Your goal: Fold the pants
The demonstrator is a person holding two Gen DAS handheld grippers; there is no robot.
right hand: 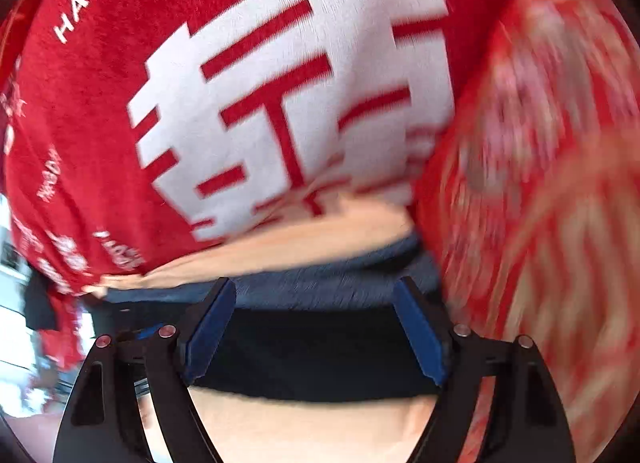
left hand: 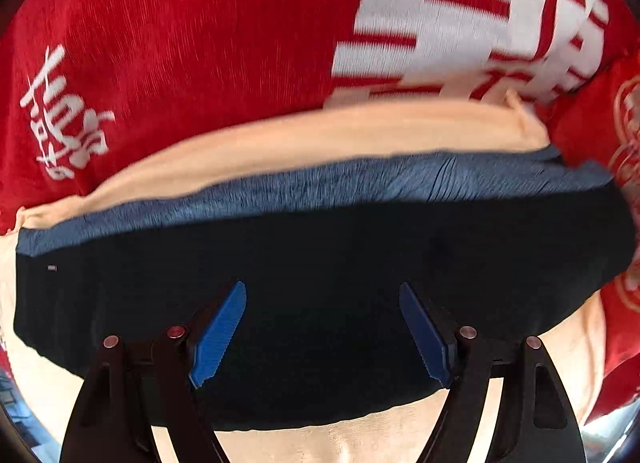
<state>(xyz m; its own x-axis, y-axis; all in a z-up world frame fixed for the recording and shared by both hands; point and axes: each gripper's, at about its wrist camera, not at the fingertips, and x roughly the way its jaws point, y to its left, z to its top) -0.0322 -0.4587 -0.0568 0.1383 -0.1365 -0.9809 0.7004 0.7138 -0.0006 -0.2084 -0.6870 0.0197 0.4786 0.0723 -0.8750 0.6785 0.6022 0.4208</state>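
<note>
While both sets of jaws stand apart and grasp nothing, the left gripper [left hand: 322,327] and the right gripper [right hand: 314,327] hang above the folded dark pants [left hand: 320,263]. These lie on a peach cloth [left hand: 320,135], just beside a red blanket [left hand: 180,31] with large white characters.

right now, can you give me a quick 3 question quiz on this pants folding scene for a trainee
1. True or false: the left gripper has its jaws shut on the dark pants.
2. What colour is the blanket behind the pants: A green, B red, C grey?
3. Fill in: in the right wrist view, the right gripper has its jaws ____ over the dark pants.

Key: 1 false; 2 B; 3 open
</note>
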